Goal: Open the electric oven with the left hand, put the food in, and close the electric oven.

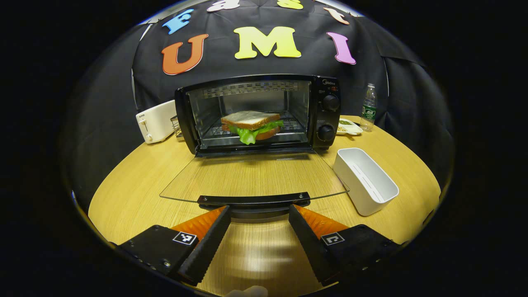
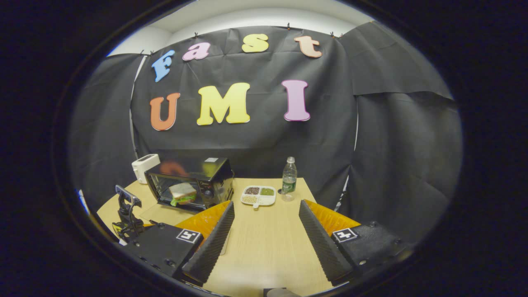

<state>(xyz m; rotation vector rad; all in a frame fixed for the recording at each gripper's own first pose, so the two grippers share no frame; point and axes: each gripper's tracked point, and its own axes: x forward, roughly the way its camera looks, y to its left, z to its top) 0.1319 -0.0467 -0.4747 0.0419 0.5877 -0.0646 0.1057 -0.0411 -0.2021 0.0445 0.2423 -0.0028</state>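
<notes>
The black electric oven (image 1: 264, 111) stands at the back of the round wooden table (image 1: 136, 194) with its glass door (image 1: 251, 177) folded down flat toward me. A sandwich (image 1: 251, 126) with green lettuce lies on the rack inside. My left gripper (image 1: 260, 210) is open, its fingertips just short of the door's black handle (image 1: 253, 200) and nothing between them. In the right gripper view the oven (image 2: 206, 173) and the sandwich (image 2: 182, 193) sit far off to the left. My right gripper (image 2: 267, 206) hangs open over bare table, holding nothing.
A white rectangular tub (image 1: 365, 179) stands right of the door. A white toaster (image 1: 156, 121) is left of the oven. A divided dish (image 2: 258, 195) and a water bottle (image 2: 289, 179) sit at the back right. A black device with cables (image 2: 126, 206) is at the left edge.
</notes>
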